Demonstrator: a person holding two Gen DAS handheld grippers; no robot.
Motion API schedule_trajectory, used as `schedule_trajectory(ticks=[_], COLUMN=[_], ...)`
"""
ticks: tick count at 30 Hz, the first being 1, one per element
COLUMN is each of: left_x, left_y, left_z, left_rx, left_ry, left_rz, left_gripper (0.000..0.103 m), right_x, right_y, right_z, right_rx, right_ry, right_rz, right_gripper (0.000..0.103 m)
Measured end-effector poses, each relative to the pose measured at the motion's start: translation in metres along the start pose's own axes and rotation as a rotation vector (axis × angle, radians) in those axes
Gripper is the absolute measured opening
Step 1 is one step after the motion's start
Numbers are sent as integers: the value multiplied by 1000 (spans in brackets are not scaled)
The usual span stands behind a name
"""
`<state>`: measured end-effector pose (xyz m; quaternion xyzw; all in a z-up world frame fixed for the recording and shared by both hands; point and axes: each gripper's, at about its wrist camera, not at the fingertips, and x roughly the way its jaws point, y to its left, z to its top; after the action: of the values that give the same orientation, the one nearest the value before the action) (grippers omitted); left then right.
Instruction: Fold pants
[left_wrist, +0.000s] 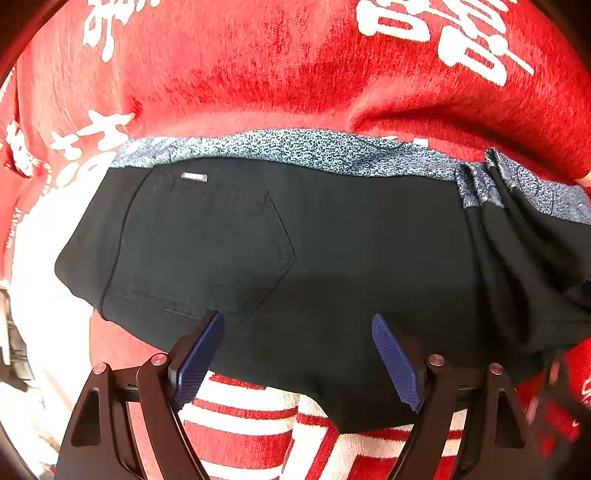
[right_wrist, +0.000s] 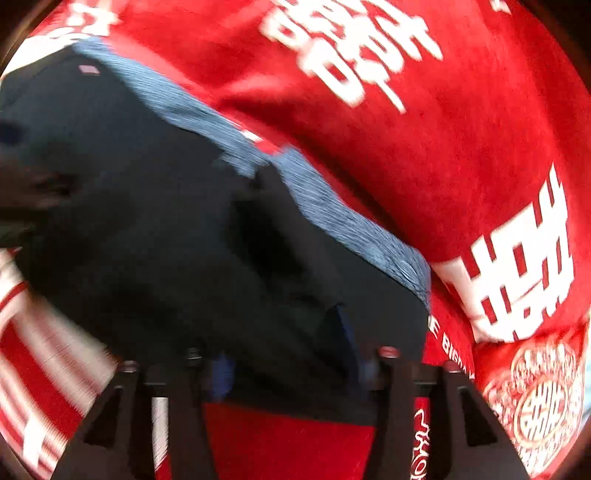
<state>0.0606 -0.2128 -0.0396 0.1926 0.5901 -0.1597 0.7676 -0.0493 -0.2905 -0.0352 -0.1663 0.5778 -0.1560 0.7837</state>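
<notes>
the black pants (left_wrist: 295, 258) lay folded into a compact bundle on the red blanket (left_wrist: 295, 74), speckled waistband lining along the far edge. left gripper (left_wrist: 299, 354) hung over the near edge, jaws spread, pinching nothing; right gripper (right_wrist: 284, 354) too, blurred but apart, probably freed for a final smoothing

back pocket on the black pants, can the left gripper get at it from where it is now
Probably yes. The left gripper is open right above the black pants, and the back pocket lies face up just past one blue pad. Nothing covers it or lies between them.
</notes>
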Motion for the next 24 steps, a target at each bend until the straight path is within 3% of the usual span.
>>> schedule_trajectory(ticks=[4, 7, 8, 12, 13, 14, 15, 19, 24], left_x=[7, 12, 10, 16, 17, 18, 18, 13, 11], left_y=[-10, -23, -26, -16, -14, -12, -10, 0, 8], left_z=[-5, -9, -12, -15, -16, -18, -20, -22, -23], left_rx=[20, 20, 15, -9, -9, -7, -7, -6, -12], left_ry=[3, 15, 15, 23, 28, 32, 34, 32, 53], left_rz=[-25, -28, -29, -51, -50, -49, -49, -55, -36], left_gripper=[83, 83, 83, 83, 83, 83, 83, 83, 83], right_x=[-29, -21, -14, 3, 8, 13, 14, -11, 13], right_y=[-11, -11, -11, 12, 15, 12, 6, 0, 44], right_z=[5, 24, 28, 35, 37, 42, 46, 47, 37], right_rx=[0, 13, 3, -70, -70, -48, -5, 39, -5], right_ry=[-76, -72, -62, -56, -41, -8, 11, -41, 45], right_rz=[39, 53, 72, 77, 79, 117, 148, 172, 192], right_gripper=[65, 63, 57, 54, 46, 14, 6, 6, 8])
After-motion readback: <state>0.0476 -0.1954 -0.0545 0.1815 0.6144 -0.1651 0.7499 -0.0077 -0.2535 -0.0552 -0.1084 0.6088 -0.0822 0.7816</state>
